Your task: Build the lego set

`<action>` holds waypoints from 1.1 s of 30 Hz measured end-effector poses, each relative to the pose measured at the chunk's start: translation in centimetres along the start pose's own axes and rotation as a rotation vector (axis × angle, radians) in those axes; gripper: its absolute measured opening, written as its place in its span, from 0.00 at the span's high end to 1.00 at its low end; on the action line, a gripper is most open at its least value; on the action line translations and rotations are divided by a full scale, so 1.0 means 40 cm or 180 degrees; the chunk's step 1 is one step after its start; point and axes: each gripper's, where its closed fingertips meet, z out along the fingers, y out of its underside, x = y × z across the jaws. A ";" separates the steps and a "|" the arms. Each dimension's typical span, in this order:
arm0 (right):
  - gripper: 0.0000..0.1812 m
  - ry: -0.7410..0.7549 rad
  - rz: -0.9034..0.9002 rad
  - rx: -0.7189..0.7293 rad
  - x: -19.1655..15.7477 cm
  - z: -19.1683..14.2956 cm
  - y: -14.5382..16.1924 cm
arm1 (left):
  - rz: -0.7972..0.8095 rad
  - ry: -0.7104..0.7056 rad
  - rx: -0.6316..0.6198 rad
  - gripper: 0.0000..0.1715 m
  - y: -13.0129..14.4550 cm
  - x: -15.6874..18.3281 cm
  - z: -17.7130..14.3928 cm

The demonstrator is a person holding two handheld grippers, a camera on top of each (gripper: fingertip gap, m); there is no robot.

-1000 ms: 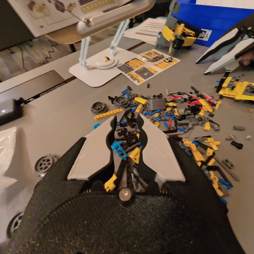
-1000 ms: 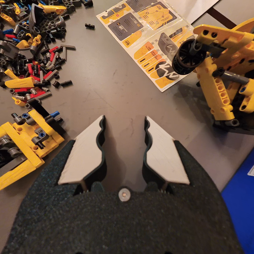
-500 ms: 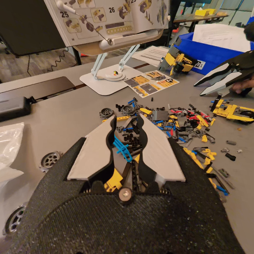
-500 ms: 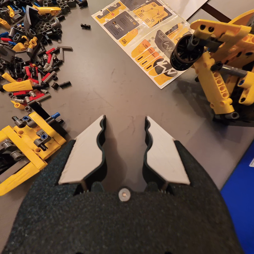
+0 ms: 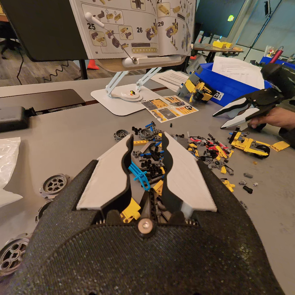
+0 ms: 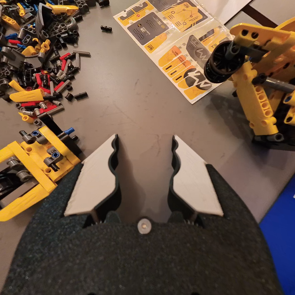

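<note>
The left gripper point(image 5: 146, 137) hangs over a pile of loose building pieces point(image 5: 183, 153) on the grey table point(image 5: 71, 143), its fingers parted and holding nothing; a light blue piece point(image 5: 139, 175) lies on the table between them. Grey wheel hubs point(image 5: 55, 186) lie to its left. The right gripper point(image 6: 145, 138) is spread wide and empty above bare table, beside a small yellow assembly point(image 6: 36, 159). Beyond it lie a sticker sheet point(image 6: 169, 43) and a larger yellow model point(image 6: 261, 76). Farthest stands an open instruction booklet point(image 5: 135, 27) on a white stand point(image 5: 121, 102).
</note>
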 end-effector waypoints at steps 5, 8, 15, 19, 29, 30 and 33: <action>0.63 0.0000 -0.0002 0.0000 0.000 0.000 0.000 | 0.0229 -0.0452 -0.0159 0.81 0.009 -0.047 -0.012; 0.63 0.0002 0.0001 -0.0001 -0.001 0.000 0.000 | 0.0232 -0.0493 -0.0163 0.80 0.005 -0.052 -0.020; 0.63 -0.0009 0.0015 0.0001 0.000 0.000 0.000 | 0.0269 -0.0859 -0.0267 0.80 0.024 -0.132 -0.058; 0.63 -0.0002 0.0001 0.0000 -0.001 0.001 -0.001 | -0.0014 -0.0795 -0.0138 0.78 0.027 -0.162 -0.074; 0.64 0.0132 0.0131 -0.0005 -0.002 -0.003 0.003 | 0.0623 -0.0700 -0.0111 0.77 0.007 -0.084 -0.051; 0.64 0.0146 0.0140 -0.0005 -0.002 -0.003 0.003 | 0.0654 -0.0694 -0.0107 0.77 0.005 -0.079 -0.050; 0.64 0.0144 0.0145 -0.0005 -0.002 -0.004 0.003 | 0.0688 -0.0680 -0.0092 0.77 0.003 -0.075 -0.049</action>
